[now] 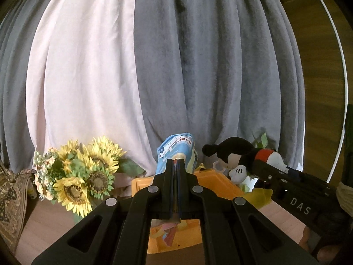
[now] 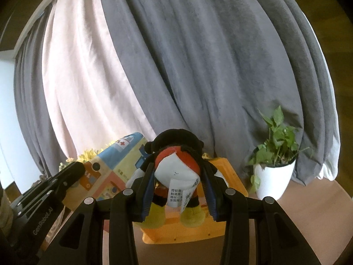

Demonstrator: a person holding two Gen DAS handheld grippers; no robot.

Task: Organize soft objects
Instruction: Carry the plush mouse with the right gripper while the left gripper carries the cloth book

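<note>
Both soft things are lifted but not yet stowed: the left gripper (image 1: 175,165) is clamped nearly closed on the blue printed cloth book (image 1: 176,150), the right gripper (image 2: 178,181) squeezes the black-and-red plush mouse doll (image 2: 176,165), both above the orange plastic bin (image 2: 229,176).

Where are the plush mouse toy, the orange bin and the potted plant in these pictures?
plush mouse toy (image 2: 176,165): right wrist view, white rear.
orange bin (image 2: 237,182): right wrist view, right wall.
potted plant (image 2: 274,178): right wrist view, white pot.
</note>
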